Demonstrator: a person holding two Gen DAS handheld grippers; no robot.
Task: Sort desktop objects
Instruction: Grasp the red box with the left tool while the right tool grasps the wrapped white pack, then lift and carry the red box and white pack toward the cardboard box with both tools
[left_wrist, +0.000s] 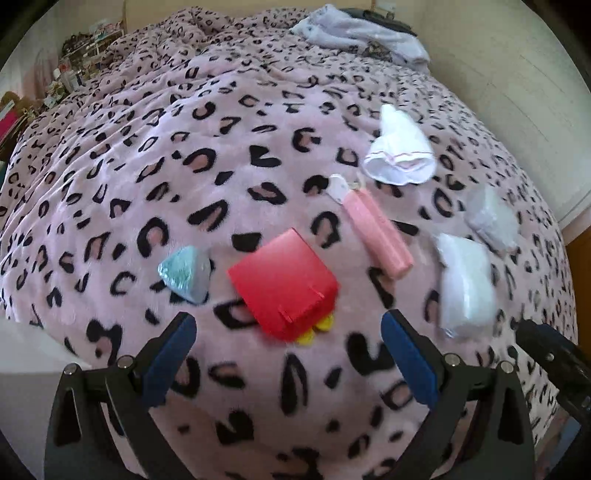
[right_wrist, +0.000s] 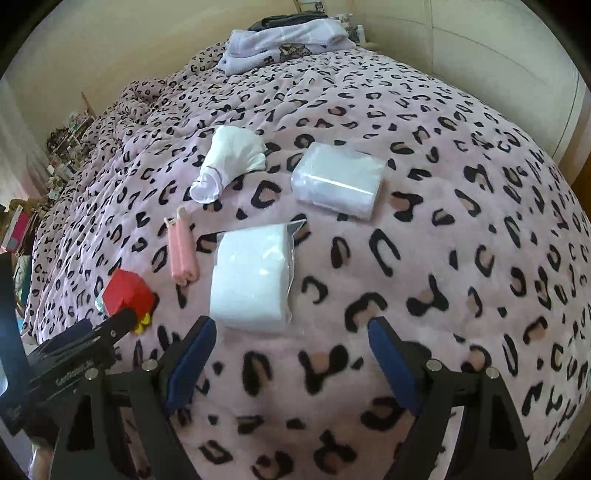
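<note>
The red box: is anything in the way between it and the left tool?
Nothing visible is. The left tool hangs open just short of the red box, with only bare blanket in between. The foil triangle and pink roll lie off to the sides.

No text, label, brand or number was legible. Faint lettering on black gripper body (right_wrist: 70, 373), lower left of right wrist view, was too blurred to read.
</note>
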